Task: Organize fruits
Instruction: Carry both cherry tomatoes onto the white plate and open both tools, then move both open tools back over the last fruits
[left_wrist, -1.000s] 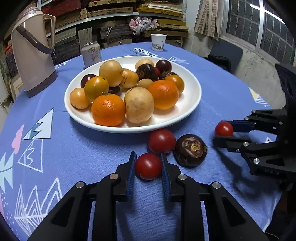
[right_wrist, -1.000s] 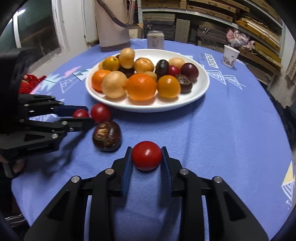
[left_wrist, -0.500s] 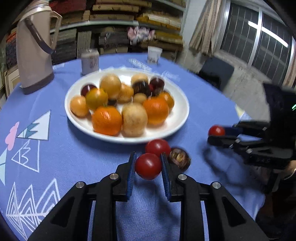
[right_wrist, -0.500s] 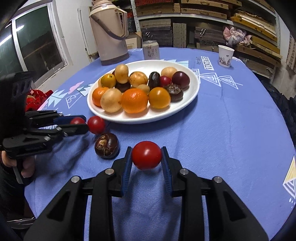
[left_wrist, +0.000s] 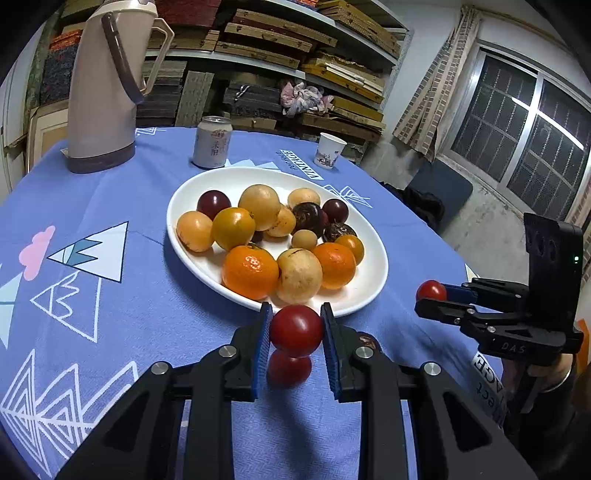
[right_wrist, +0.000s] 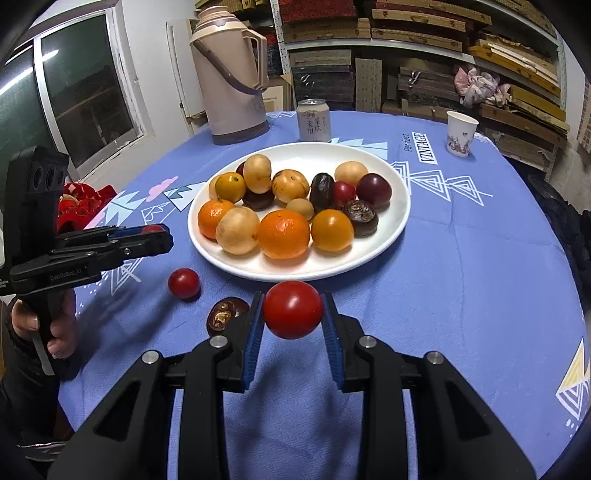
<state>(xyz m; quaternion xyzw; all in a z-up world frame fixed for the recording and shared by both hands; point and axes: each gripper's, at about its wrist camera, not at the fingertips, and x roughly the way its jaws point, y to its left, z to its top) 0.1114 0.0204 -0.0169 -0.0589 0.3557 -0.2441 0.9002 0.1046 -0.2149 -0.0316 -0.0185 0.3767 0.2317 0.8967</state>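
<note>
Both claws level above tablecloth (right_wrist: 480, 258): left claw (left_wrist: 296, 328) pinching tomato (left_wrist: 296, 330), right claw (right_wrist: 292, 310) seemingly likewise, red tomato (right_wrist: 293, 309).

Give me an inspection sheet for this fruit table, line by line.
Surface: round table under blue patterned cloth.
Job's things: white plate heaped with mixed fruit; loose red tomato and dark brown fruit on the cloth.
Clutter: beige thermos jug, drink can, paper cup.
Grippers: left gripper and right gripper each hold a red tomato above the cloth.
Cables: nothing seen.
Surroundings: stacked shelves, windows.
</note>
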